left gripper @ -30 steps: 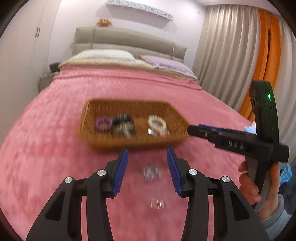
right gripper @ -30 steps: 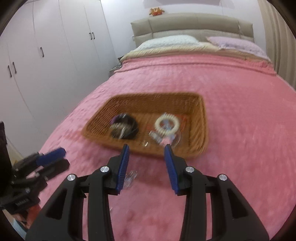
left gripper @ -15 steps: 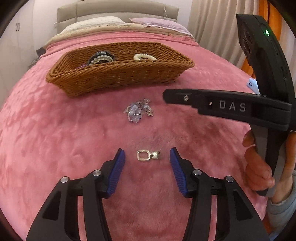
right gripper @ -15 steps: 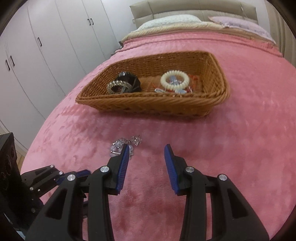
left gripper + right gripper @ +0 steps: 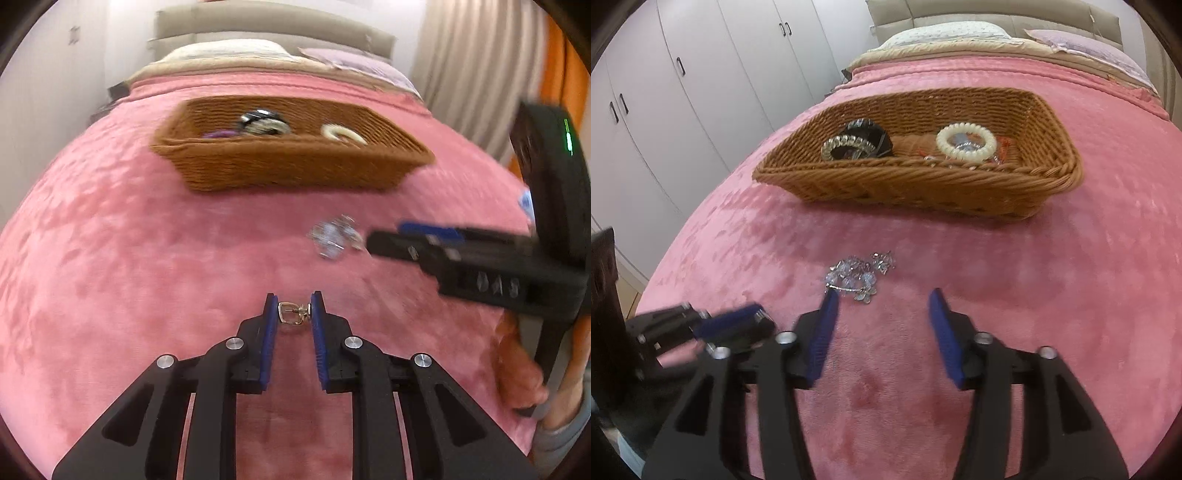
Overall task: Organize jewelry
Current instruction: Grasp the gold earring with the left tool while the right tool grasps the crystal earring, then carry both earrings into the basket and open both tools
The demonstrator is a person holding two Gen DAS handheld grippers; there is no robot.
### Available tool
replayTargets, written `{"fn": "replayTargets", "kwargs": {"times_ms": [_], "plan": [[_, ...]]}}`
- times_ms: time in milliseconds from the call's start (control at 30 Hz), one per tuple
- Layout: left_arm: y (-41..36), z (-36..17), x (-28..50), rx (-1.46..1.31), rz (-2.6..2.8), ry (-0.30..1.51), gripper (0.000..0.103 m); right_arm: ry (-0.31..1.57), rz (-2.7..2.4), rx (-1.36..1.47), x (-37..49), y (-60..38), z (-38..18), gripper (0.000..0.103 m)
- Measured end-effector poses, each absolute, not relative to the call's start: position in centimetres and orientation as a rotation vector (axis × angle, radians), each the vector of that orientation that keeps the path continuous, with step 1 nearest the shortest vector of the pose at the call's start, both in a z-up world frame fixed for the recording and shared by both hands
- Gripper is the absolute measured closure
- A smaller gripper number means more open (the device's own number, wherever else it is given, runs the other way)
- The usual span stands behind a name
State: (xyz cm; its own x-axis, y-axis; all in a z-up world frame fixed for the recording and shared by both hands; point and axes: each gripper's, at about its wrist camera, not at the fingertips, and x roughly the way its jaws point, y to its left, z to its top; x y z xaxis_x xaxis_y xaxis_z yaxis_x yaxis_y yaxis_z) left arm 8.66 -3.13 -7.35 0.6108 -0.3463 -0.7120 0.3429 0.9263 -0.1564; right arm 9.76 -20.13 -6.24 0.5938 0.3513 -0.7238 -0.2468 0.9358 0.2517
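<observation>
My left gripper (image 5: 293, 308) is shut on a small gold ring (image 5: 289, 313), held between the blue pads just above the pink bedspread. A silver crystal cluster (image 5: 334, 236) lies on the bedspread beyond it; it also shows in the right wrist view (image 5: 857, 275). My right gripper (image 5: 882, 306) is open and empty, with its left fingertip beside that cluster. It shows from the side in the left wrist view (image 5: 424, 240). A wicker basket (image 5: 1052, 173) farther back holds a black-and-gold bracelet (image 5: 855, 142), a cream coil ring (image 5: 966, 142) and a purple coil (image 5: 219, 133).
The pink bedspread (image 5: 1071, 295) covers the whole bed. Pillows (image 5: 945, 31) and a headboard lie at the far end. White wardrobe doors (image 5: 683, 74) stand to the left, curtains (image 5: 461, 66) to the right. The left gripper shows at the lower left of the right wrist view (image 5: 731, 323).
My left gripper has closed on the gold ring and holds it. My right gripper has opened wider and moved closer to the silver cluster.
</observation>
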Motion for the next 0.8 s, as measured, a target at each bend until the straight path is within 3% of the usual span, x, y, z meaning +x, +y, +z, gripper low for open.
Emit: {"fn": "replayTargets", "kwargs": {"times_ms": [300,400,467,500,800], "plan": [[-0.8,-7.1,10.1,-0.145,-0.392,0.799,0.086,0.901,0.316,-0.008,11.7,-15.8,-6.6,0.053],[-1.2,-6.9,10.0,-0.12,-0.4,0.783,0.086,0.886,0.321,-0.029,11.2,-15.5,-6.6,0.08],[-1.5,-6.6,9.7,-0.107,-0.403,0.774,0.086,0.867,0.327,-0.035,10.5,-15.7,-6.5,0.085],[-1.4,-6.5,9.5,-0.105,-0.407,0.77,0.086,0.856,0.332,-0.033,10.1,-15.8,-6.3,0.096],[-1.1,-5.9,8.6,-0.1,-0.43,0.727,0.086,0.753,0.385,0.058,7.0,-19.0,-3.9,0.095]]}}
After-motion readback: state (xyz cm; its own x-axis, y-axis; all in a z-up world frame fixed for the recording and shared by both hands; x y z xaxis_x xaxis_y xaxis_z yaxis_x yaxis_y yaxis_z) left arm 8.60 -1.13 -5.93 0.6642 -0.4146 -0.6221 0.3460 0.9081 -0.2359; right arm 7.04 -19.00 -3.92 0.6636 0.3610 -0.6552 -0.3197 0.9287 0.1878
